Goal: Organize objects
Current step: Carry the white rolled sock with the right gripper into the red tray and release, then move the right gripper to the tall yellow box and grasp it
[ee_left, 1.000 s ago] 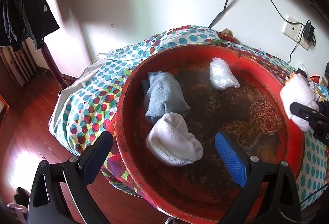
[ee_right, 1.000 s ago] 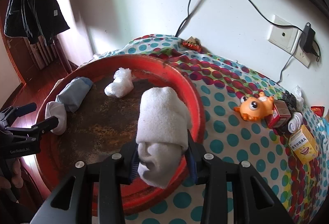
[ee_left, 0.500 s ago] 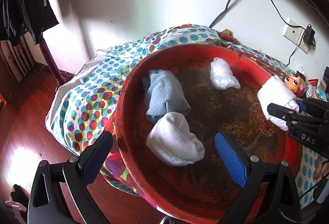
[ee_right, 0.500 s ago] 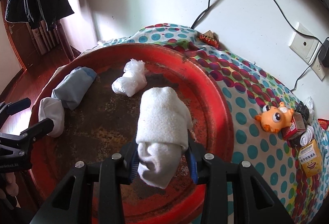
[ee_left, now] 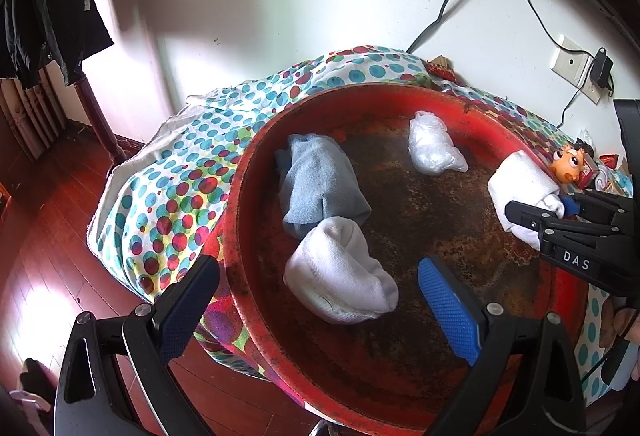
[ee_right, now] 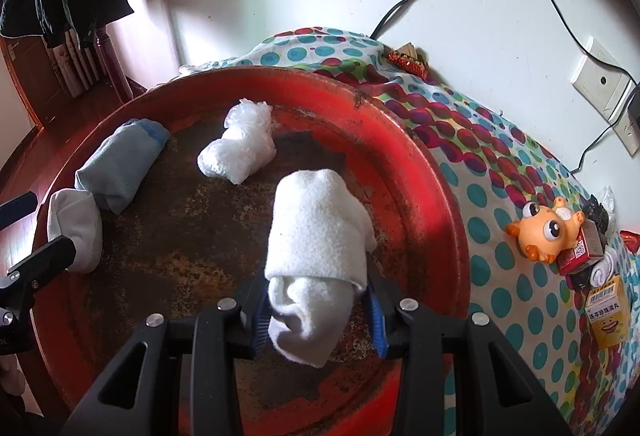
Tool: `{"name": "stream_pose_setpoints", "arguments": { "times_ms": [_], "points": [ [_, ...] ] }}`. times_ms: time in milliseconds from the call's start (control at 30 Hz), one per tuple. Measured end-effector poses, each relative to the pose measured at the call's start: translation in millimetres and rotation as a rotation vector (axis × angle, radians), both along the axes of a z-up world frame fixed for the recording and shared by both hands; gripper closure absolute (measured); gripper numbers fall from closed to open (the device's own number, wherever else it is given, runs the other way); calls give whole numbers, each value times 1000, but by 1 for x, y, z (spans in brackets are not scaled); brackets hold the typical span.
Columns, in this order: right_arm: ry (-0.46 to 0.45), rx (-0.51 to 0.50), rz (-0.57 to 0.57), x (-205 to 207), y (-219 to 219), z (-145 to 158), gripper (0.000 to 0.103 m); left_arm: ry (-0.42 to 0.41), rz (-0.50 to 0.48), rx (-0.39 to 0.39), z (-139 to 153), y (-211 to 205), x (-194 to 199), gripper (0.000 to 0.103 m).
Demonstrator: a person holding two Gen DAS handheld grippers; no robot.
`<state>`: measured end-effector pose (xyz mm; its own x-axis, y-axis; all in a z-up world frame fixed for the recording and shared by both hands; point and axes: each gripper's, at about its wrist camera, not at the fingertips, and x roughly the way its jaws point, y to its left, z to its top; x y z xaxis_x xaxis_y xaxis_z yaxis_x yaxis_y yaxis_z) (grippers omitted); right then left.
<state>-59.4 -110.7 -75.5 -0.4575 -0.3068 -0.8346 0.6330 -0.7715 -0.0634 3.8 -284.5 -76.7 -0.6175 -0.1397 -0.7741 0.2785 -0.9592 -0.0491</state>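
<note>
Your right gripper [ee_right: 316,310], jaws opening around the white roll [ee_right: 316,232], has it lengthwise over the tub [ee_right: 432,171] floor beside the far-side bag [ee_right: 240,151]; your left gripper [ee_left: 316,300] hangs spread and empty.

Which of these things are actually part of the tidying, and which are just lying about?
Part of the job:
- red tray
- white rolled sock, between the opening right tongs
- blue sock roll
- plastic bag bundle

Just lying about:
- orange toy
- yellow carton
</note>
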Motion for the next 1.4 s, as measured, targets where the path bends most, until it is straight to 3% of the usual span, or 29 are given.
{"name": "stream_pose_setpoints", "arguments": {
  "times_ms": [167, 400, 833, 1100, 1400],
  "points": [
    [-6, -5, -20, -2, 2, -2, 61, -8, -10, -13, -1, 3, -1, 4],
    [-10, -18, -43, -3, 9, 1, 48, -7, -15, -19, -1, 5, -1, 4],
    [45, -103, -67, 10, 40, 37, 46, -11, -40, -66, -1, 14, -2, 4],
    [58, -87, -178, -3, 102, 34, 46, -15, -45, -82, -2, 18, -2, 3],
    [53, -86, -407, -42, 217, 21, 45, -24, -69, -114, -5, 26, -3, 2]
  ]
}}
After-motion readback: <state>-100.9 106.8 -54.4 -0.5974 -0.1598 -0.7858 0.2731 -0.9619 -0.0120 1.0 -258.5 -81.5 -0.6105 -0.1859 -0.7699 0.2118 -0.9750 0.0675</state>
